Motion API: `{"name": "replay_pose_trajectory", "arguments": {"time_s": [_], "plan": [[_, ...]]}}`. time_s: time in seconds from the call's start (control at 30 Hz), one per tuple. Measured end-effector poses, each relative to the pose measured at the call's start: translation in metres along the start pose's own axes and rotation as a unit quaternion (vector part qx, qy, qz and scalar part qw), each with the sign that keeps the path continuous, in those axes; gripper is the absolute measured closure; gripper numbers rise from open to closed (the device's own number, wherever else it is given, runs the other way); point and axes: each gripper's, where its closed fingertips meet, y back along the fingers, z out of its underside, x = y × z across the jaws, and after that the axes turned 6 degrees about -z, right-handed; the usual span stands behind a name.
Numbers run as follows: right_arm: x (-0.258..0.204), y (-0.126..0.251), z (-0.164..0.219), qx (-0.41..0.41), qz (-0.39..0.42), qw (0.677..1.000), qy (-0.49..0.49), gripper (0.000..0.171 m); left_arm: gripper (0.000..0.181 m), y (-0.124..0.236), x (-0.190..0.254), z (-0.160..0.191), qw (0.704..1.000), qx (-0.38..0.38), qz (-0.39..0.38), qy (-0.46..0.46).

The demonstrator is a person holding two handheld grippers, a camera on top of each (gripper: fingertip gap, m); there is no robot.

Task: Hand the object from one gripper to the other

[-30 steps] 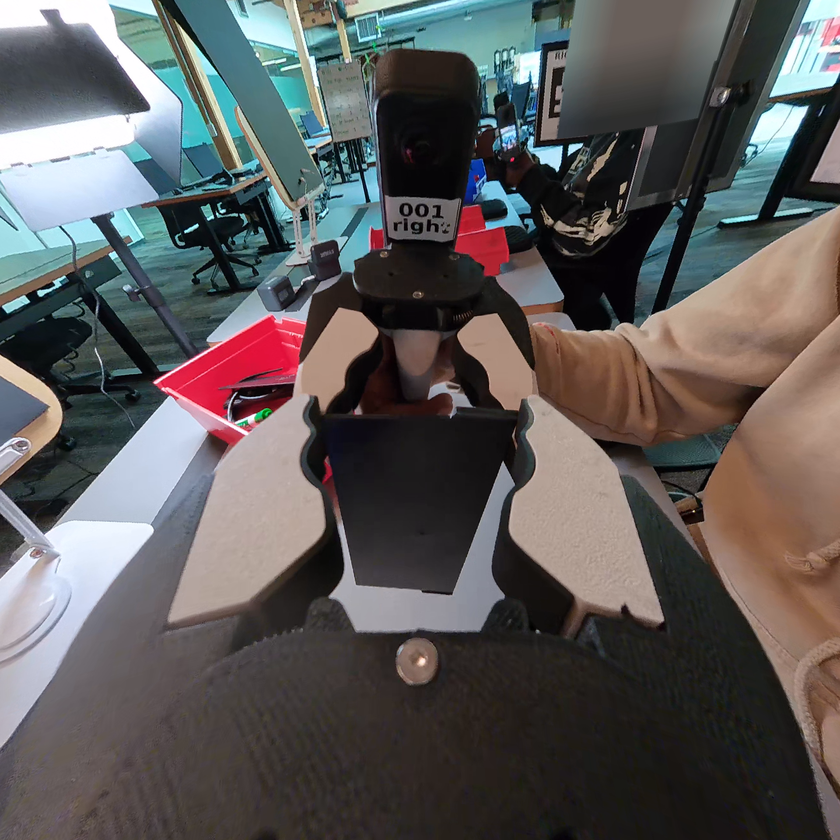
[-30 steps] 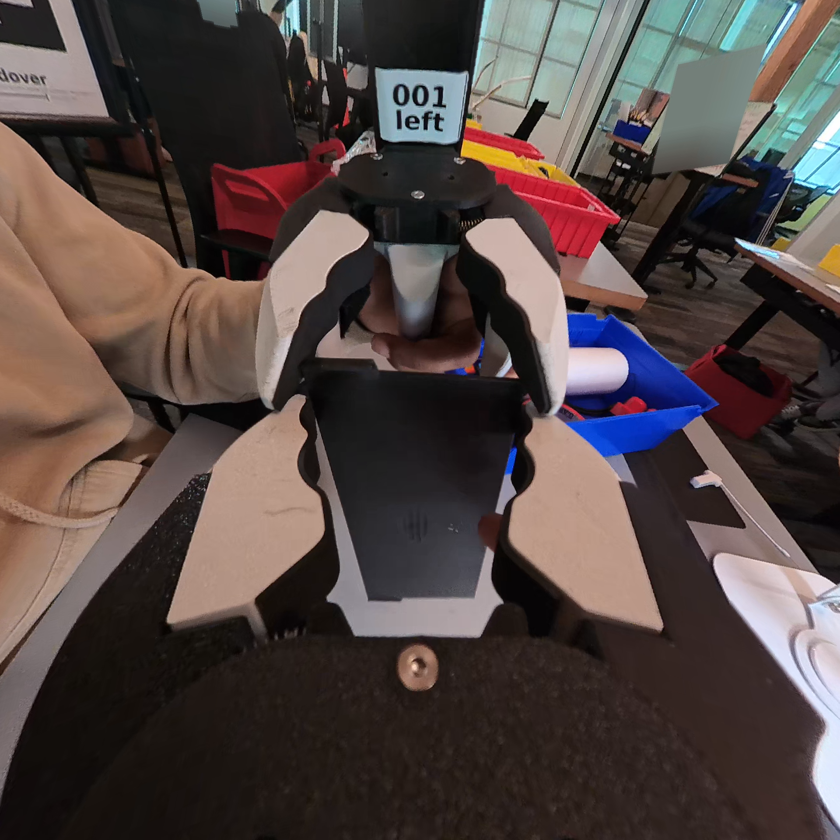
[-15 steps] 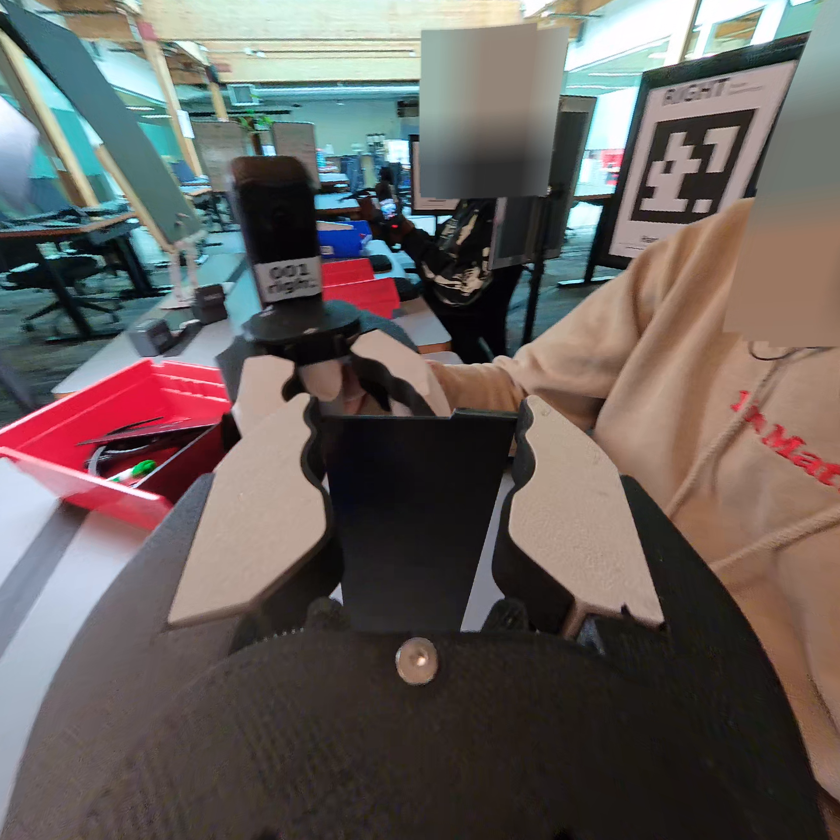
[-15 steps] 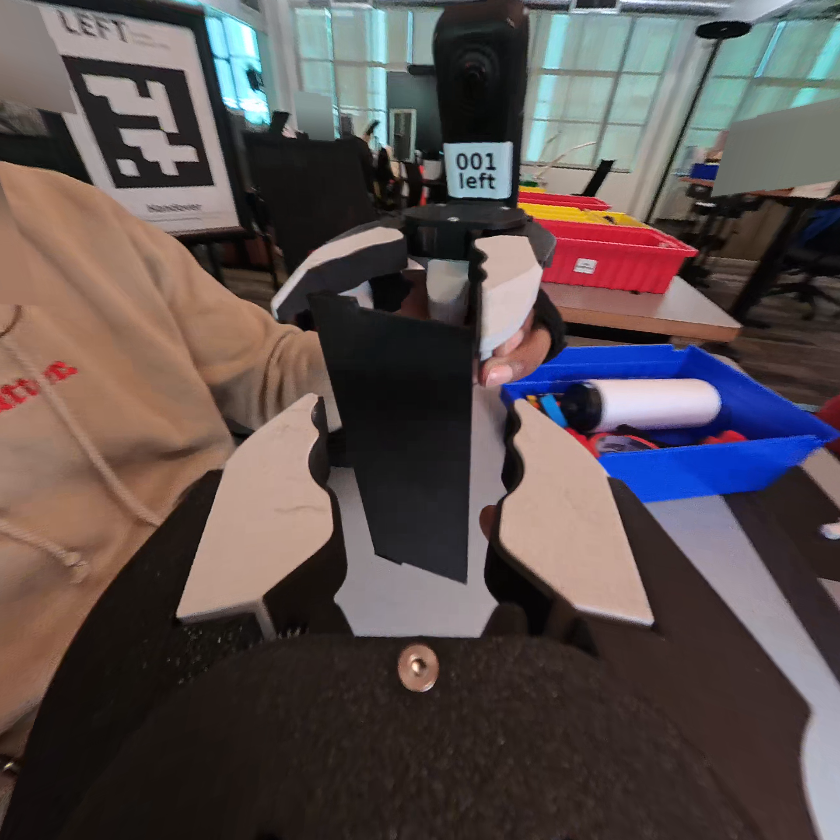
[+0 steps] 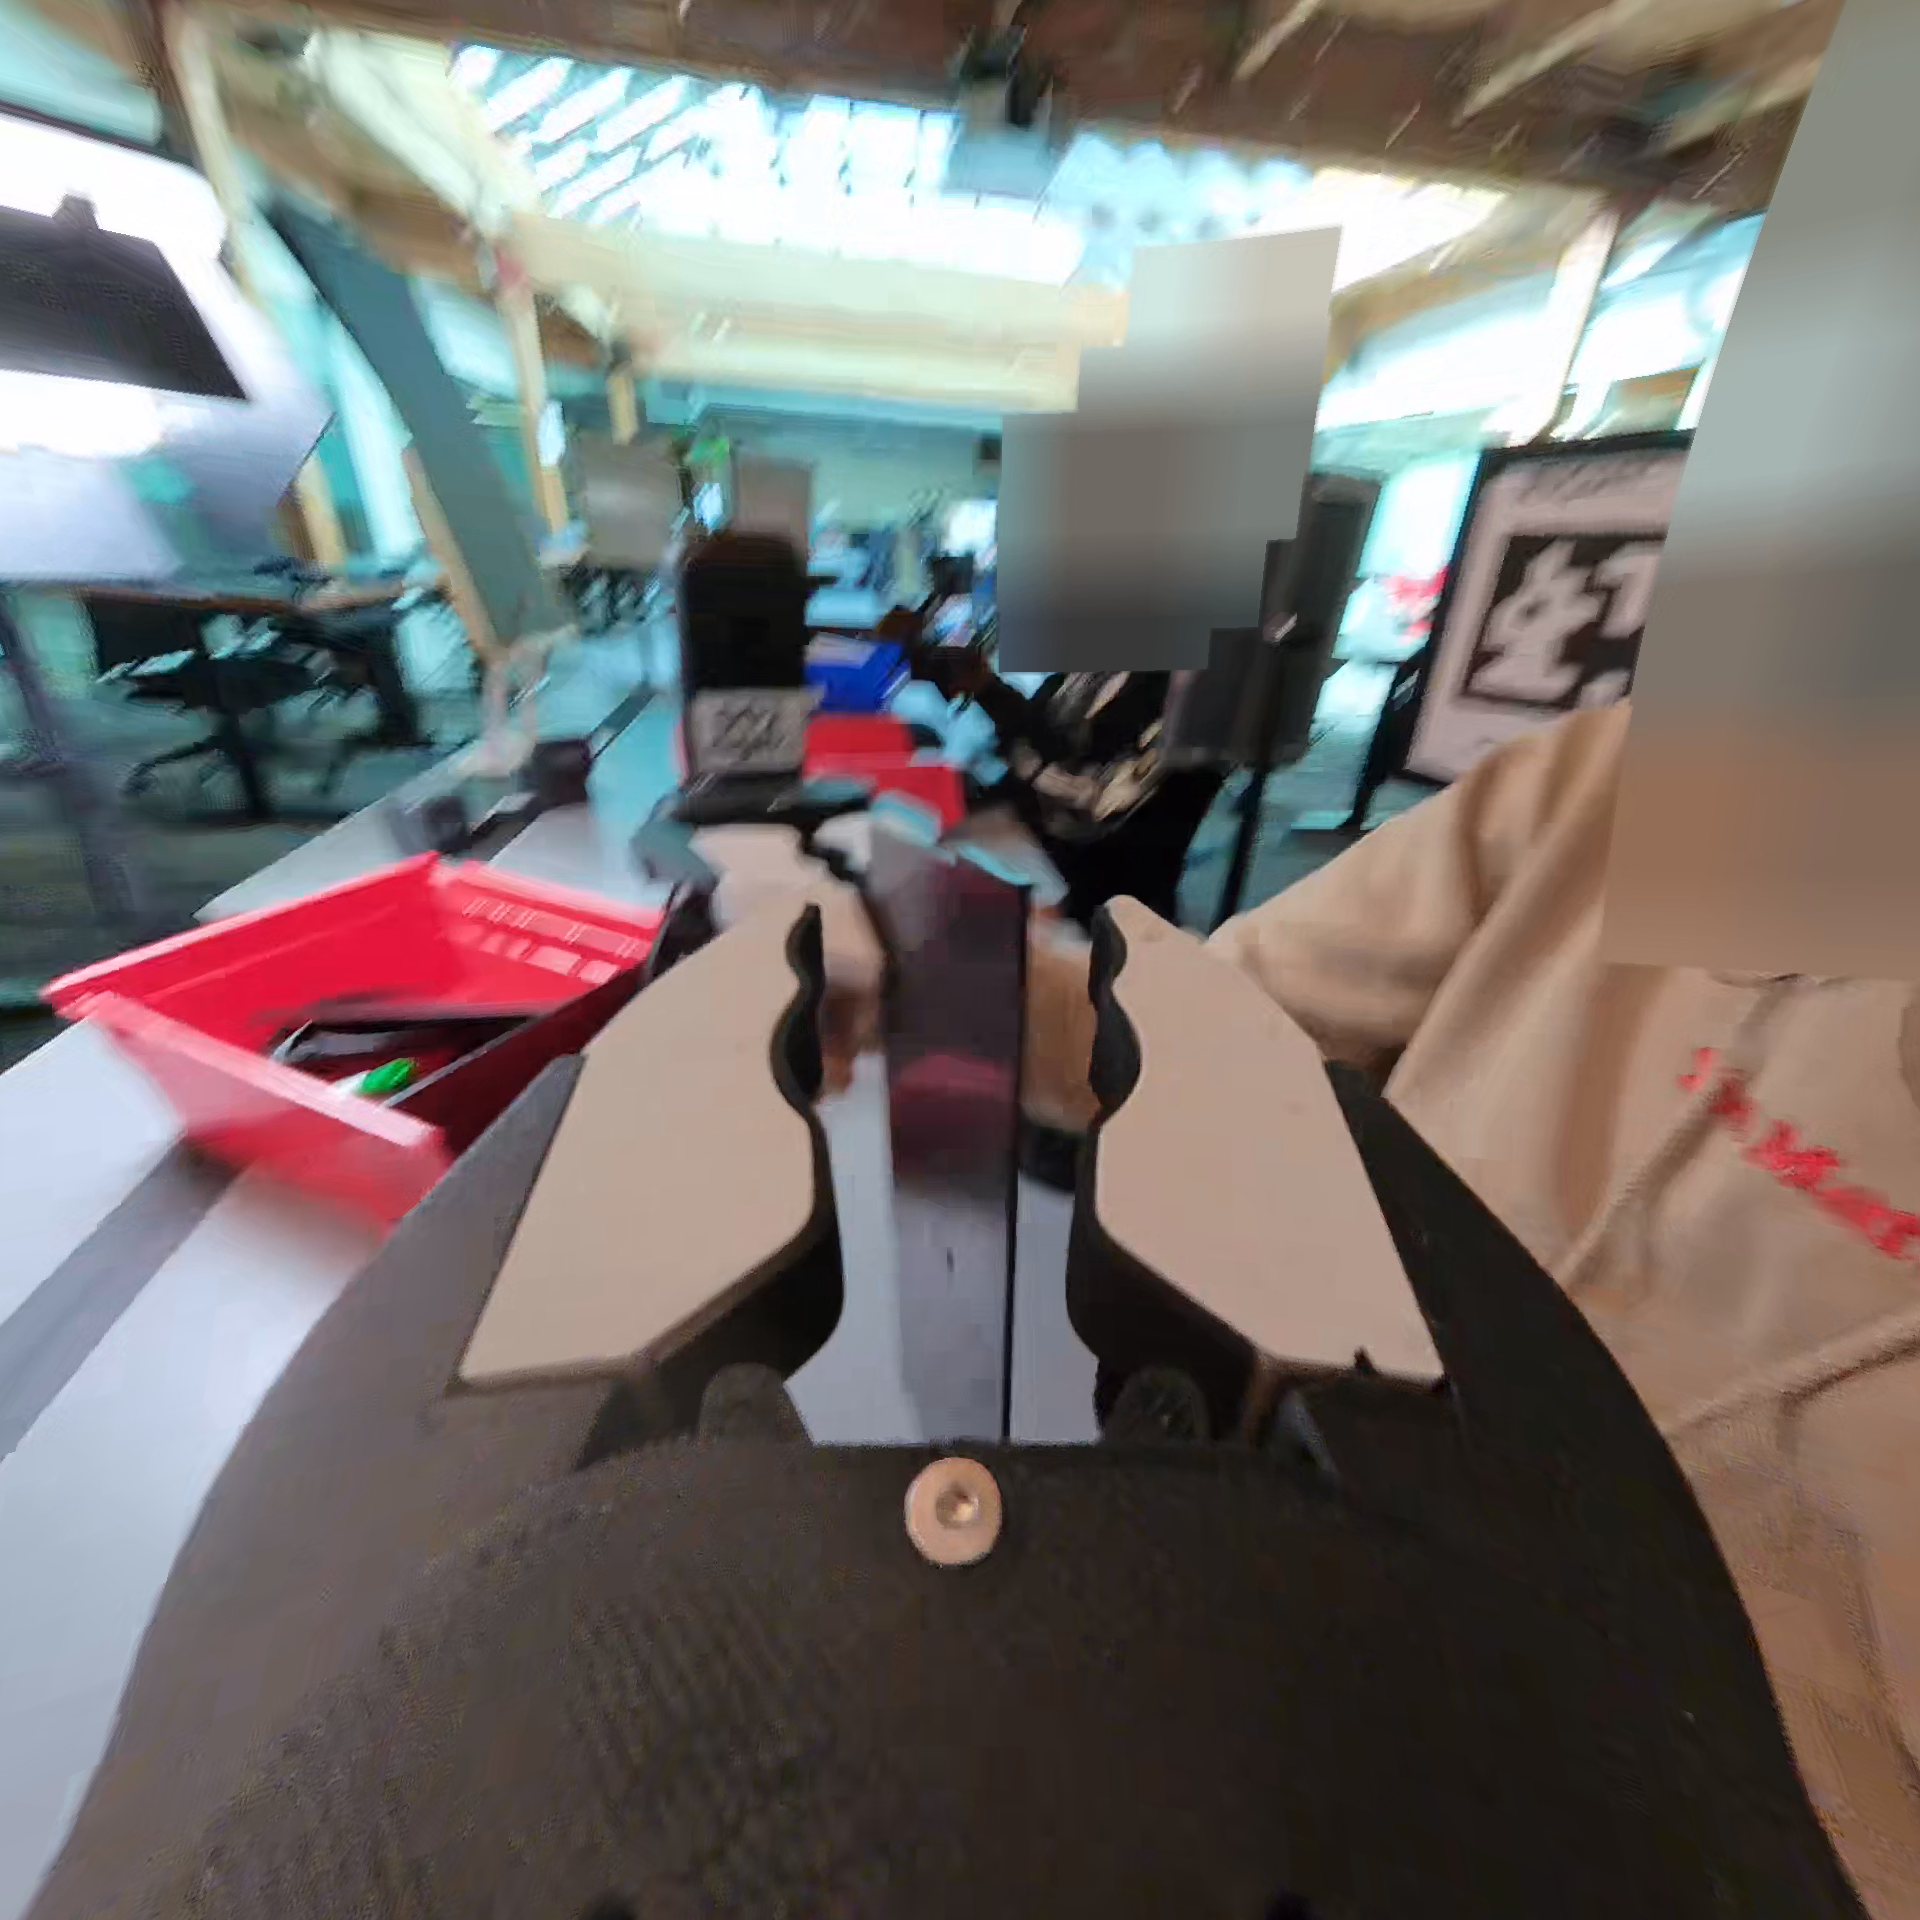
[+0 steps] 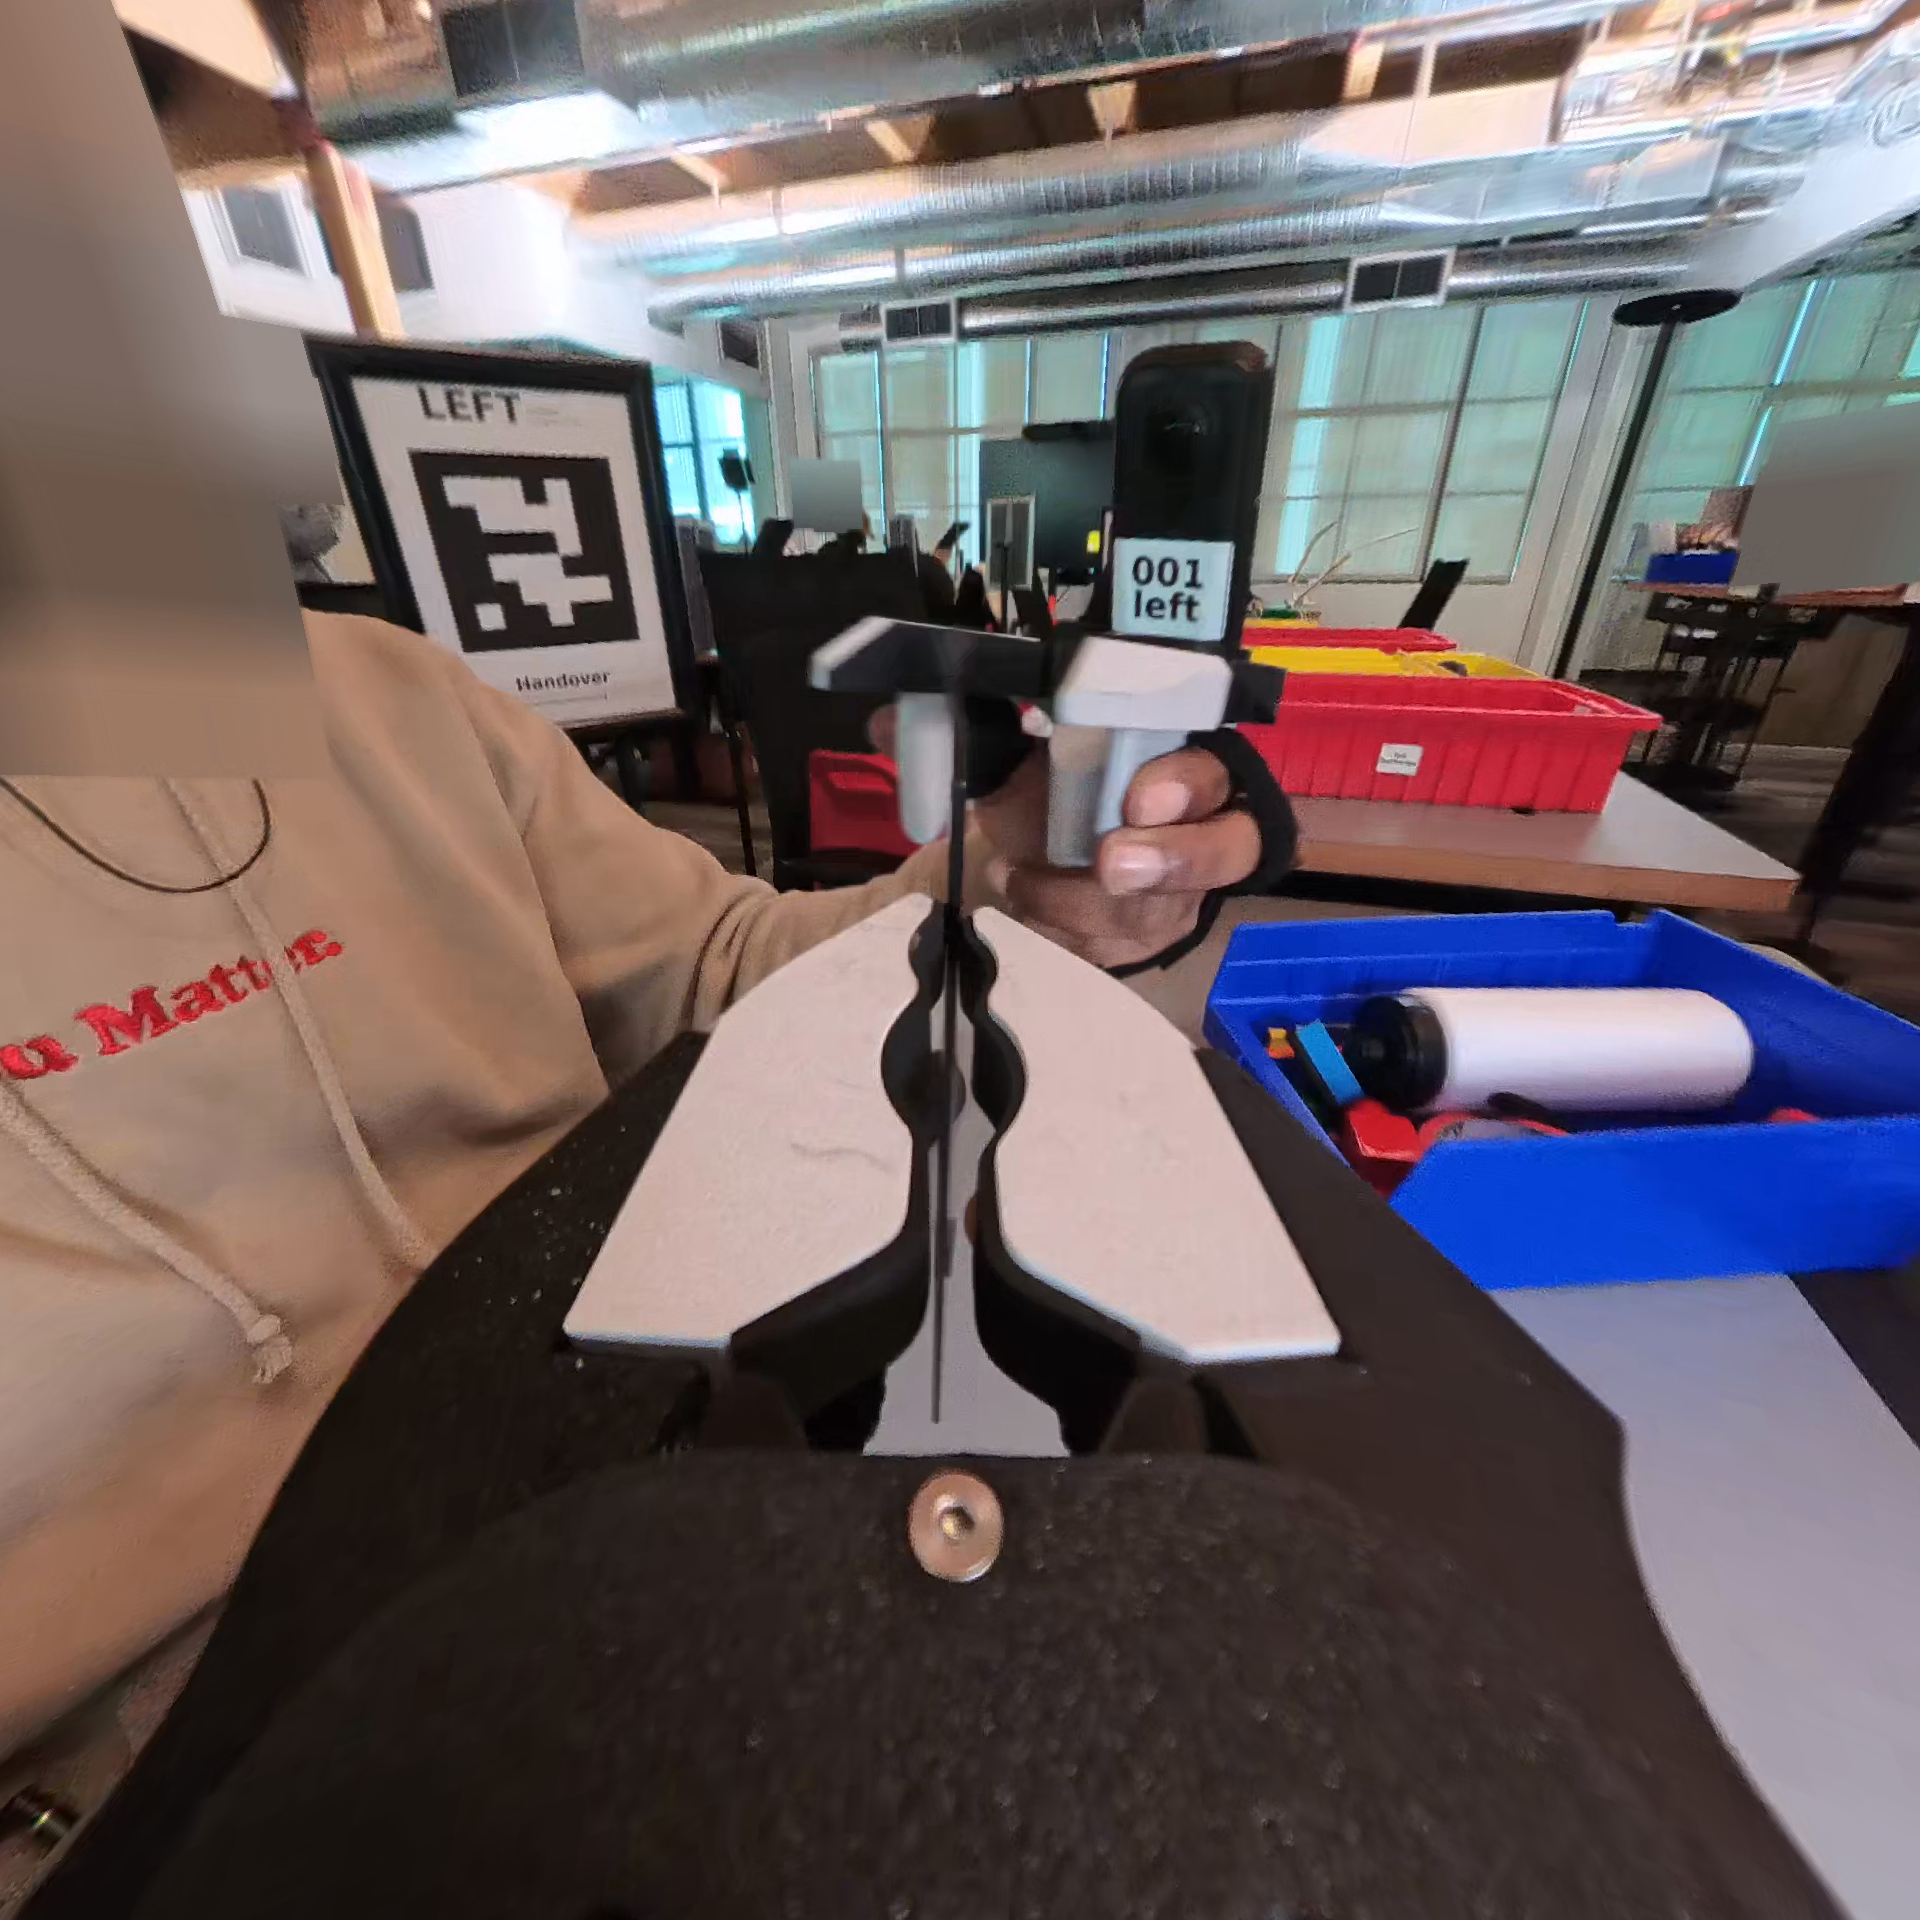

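Altogether one black panel (image 6: 943,1195) between pinched right gripper (image 6: 948,940) jaws; left gripper (image 5: 951,961) jaws apart.

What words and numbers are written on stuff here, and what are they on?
I won't copy writing out; here is what bears it.
White sticker on camera: clear print.
Framed poster: heading, square code, caption.
Hoodie: red letters, partly cut off.
Label on red bin: too small.
Black card: none seen.
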Motion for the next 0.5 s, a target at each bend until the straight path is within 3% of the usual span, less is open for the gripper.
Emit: {"name": "replay_pose_trajectory", "arguments": {"time_s": [0.07,0.13,0.23,0.3,0.37,0.43,0.5], "plan": [[0.006,0.004,-0.001,-0.012,0.033,0.999,0.019,0.170,0.125,0.001,-0.012,0.016,0.998,-0.050,-0.039,-0.031],[0.009,0.007,-0.006,-0.014,0.055,0.998,0.031,0.170,0.128,0.001,-0.017,0.016,0.997,-0.042,-0.053,-0.039],[0.014,0.017,-0.024,0.018,0.096,0.994,0.058,0.170,0.142,-0.001,-0.024,0.017,0.996,-0.038,-0.068,-0.041],[0.017,0.019,-0.032,0.041,0.115,0.990,0.074,0.170,0.174,-0.006,-0.031,0.024,0.990,-0.056,-0.101,-0.076],[0.023,0.019,-0.031,0.041,0.132,0.987,0.077,0.169,0.179,-0.004,-0.042,0.029,0.982,-0.087,-0.137,-0.098],[0.028,0.021,-0.016,-0.024,0.153,0.984,0.083,0.168,0.179,0.006,-0.046,0.041,0.971,-0.157,-0.152,-0.101],[0.029,0.027,-0.003,-0.088,0.167,0.978,0.086,0.156,0.179,0.019,-0.046,0.061,0.948,-0.246,-0.160,-0.120]]}}
